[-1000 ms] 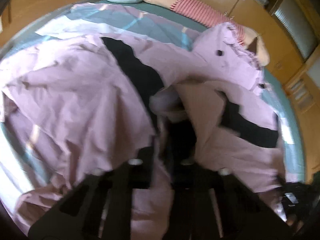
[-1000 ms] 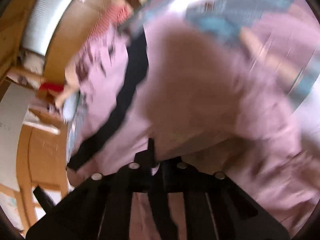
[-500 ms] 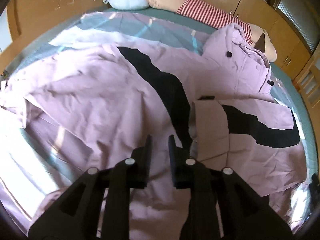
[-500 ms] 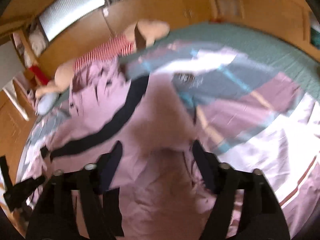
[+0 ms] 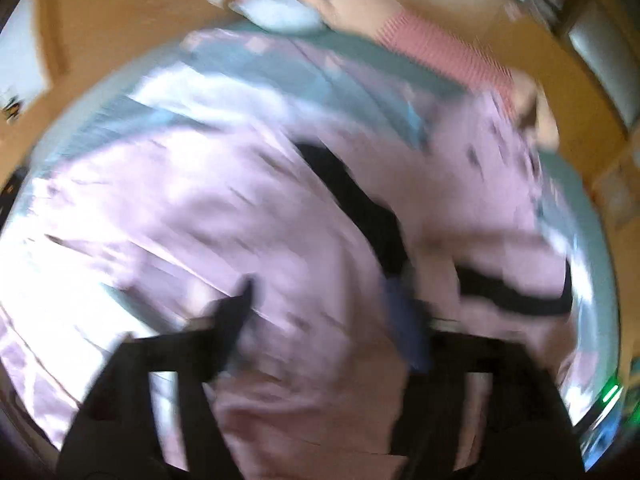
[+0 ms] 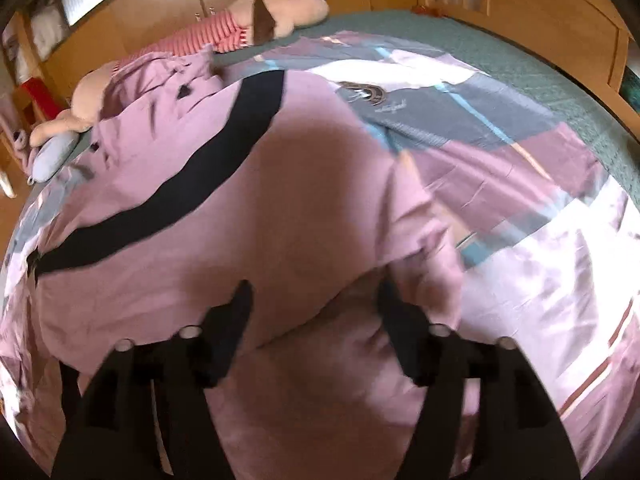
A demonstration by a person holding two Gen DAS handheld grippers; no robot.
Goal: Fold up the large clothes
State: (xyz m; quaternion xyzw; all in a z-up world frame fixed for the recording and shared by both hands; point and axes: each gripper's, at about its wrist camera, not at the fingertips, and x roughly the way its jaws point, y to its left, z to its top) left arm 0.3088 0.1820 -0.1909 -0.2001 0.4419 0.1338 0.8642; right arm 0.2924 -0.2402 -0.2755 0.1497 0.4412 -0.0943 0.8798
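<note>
The pink garment [image 6: 248, 208] (one black stripe [image 6: 192, 184] across it) lies rumpled on the bed [image 6: 540, 80]; both grippers' fingers [image 6: 236, 320] are opening, holding nothing.

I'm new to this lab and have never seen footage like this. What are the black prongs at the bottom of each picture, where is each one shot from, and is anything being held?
There is no robot here: a person holds a two-finger gripper in each hand, and each gripper carries a wide-angle camera looking along its fingers. The black prongs are those fingers. One picture is from the left gripper, the other from the right gripper.

Both look down on a bed with a patchwork cover. A large pink garment with a black stripe lies spread on it. A plush toy and a pale blue pillow lie at the far edge.

Nothing is held: both grippers' jaws are opening, with only cloth lying below them. The left picture is blurred.
</note>
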